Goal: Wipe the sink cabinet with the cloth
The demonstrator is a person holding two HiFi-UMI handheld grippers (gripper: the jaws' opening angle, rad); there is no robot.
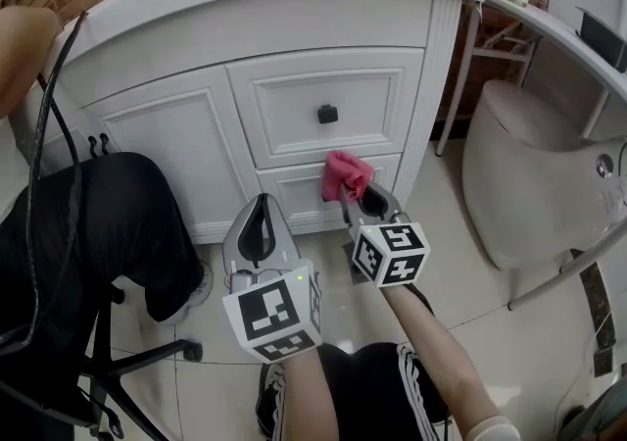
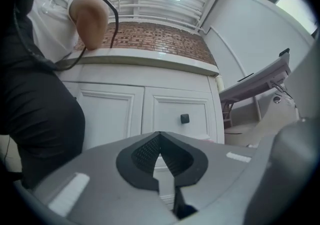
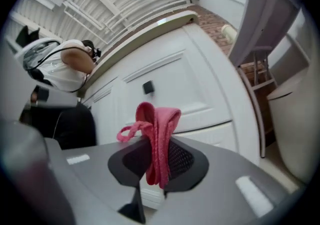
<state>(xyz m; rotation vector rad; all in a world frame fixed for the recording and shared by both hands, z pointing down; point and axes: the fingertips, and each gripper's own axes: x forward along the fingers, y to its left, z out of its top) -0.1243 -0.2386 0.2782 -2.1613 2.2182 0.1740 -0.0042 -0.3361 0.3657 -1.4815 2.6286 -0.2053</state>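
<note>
Cloth (image 1: 345, 176), pink and bunched, is clamped in the right gripper's (image 1: 361, 200) jaws and sticks out past their tips toward the cabinet (image 1: 186, 135). It lies against or just off the lower drawer (image 1: 284, 189), near that drawer's top edge; I cannot tell whether it touches. Its folds run along the jaws, so the free end faces the panel straight ahead, and I judge a short push forward would start the wipe. The left gripper (image 1: 260, 214) hangs just beside, to the left, jaws together on nothing.
</note>
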